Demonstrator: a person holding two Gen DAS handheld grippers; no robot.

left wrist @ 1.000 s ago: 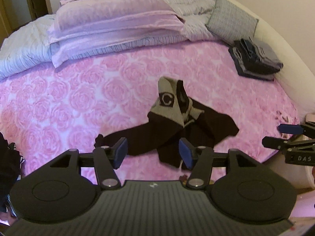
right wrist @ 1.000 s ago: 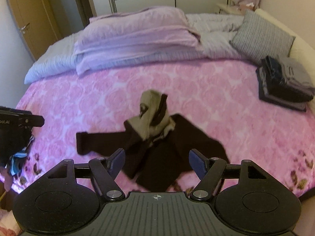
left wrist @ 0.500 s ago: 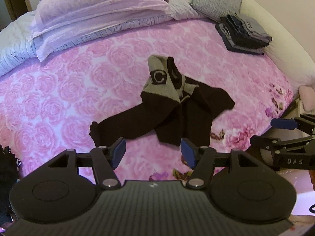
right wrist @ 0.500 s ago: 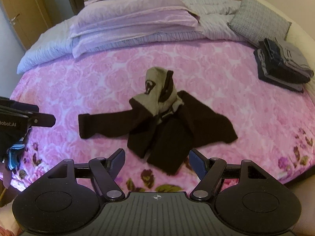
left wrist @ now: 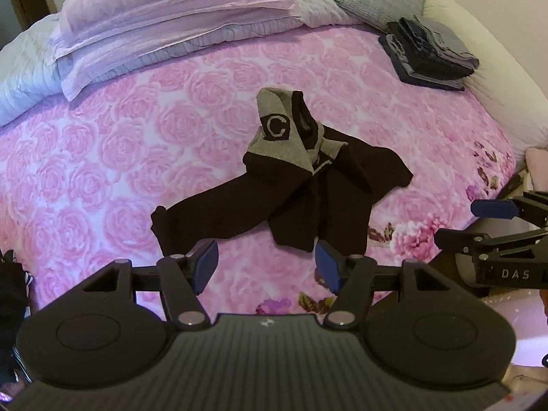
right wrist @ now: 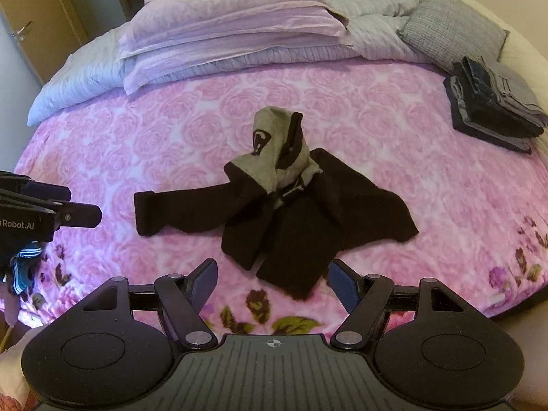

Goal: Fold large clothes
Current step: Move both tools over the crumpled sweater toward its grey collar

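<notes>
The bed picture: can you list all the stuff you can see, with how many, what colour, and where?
hoodie: one, dark brown with a grey hood, crumpled mid-bed
bedspread: one, pink roses, covering the bed
folded quilt: one, lilac, at the head of the bed
cushion: one, grey, far right by the headboard
folded clothes: one stack, dark and grey, right edge of the bed
door: one, wooden, far left
left tool: one, black with blue pads, open, above the near bed edge
right tool: one, black with blue pads, open, empty

A: Both wrist views look steeply down from the bed's point(left wrist: 102, 157) near edge.
B: Shared — the dark hoodie point(left wrist: 294, 191) mid-frame, folded stack point(right wrist: 493, 109) upper right — moderately near.
</notes>
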